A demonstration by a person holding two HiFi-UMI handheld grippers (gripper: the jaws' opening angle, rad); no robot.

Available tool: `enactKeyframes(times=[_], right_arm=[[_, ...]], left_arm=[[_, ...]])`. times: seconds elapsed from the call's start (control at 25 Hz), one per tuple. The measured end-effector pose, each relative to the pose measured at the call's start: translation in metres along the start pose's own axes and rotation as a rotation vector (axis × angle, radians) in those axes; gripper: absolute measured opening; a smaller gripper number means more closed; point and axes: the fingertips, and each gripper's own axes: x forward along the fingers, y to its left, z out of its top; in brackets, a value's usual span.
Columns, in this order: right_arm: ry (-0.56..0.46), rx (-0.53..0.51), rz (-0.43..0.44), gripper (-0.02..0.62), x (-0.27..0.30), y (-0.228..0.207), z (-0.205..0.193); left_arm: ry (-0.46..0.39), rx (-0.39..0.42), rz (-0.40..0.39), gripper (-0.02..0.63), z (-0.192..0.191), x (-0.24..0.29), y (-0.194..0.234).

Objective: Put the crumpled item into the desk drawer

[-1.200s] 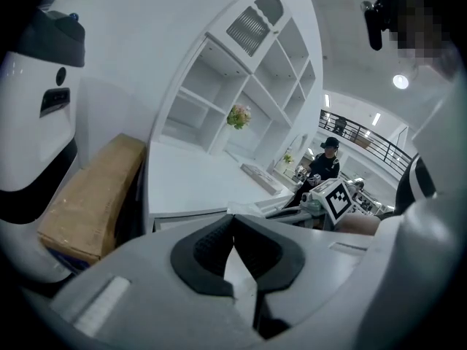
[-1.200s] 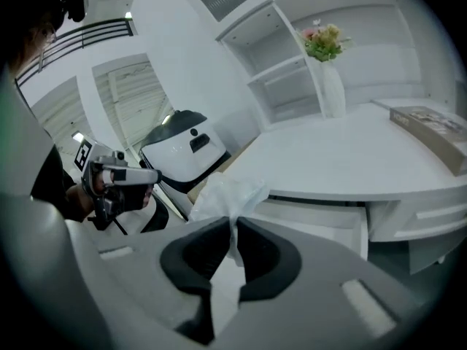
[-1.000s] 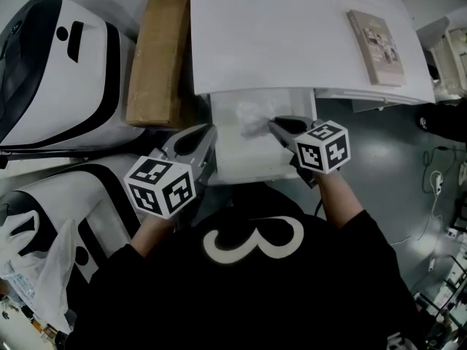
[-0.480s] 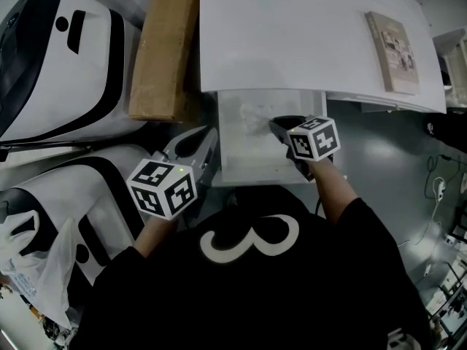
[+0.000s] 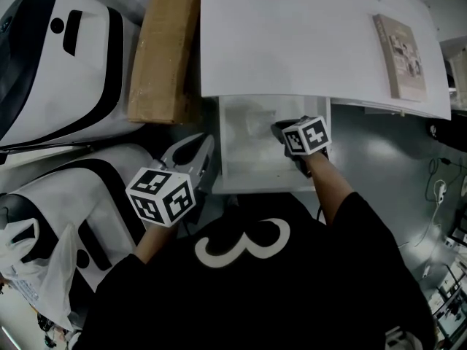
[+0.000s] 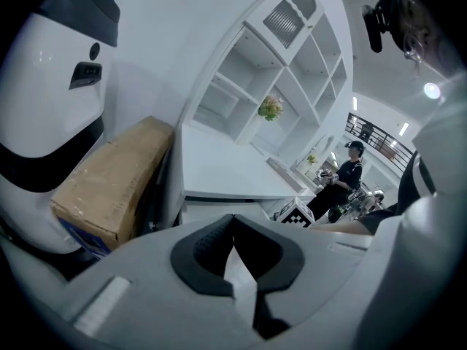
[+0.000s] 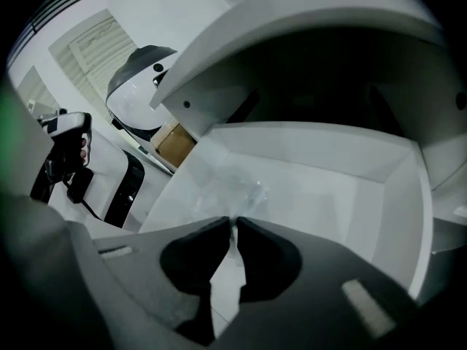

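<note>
Worktop, white, carries a book near its right edge. A cardboard box and white-and-black casings stand to its left. Its drawer is pulled open. The right gripper reaches inside, fingers nearly together, pinching the crumpled clear plastic. The left gripper hangs beside the drawer, fingers together, empty.

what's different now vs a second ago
The right gripper sank deeper into the open white desk drawer, still shut on the crumpled clear plastic wrap; nothing was let go. The left gripper stayed shut and empty left of the drawer.
</note>
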Motion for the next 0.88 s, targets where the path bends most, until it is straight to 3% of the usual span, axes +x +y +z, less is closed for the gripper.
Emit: enactKeyframes(times=[0.44, 0.88], right_arm=[[0.065, 0.037, -0.019, 0.034, 0.029, -0.027, -0.022], [0.068, 0.061, -0.009, 0.065, 0.035, -0.035, -0.025]], left_arm=[[0.029, -0.030, 0.021, 0.009, -0.009, 0.012, 0.009], [0.037, -0.042, 0.022, 0.009, -0.010, 0.021, 0.017]])
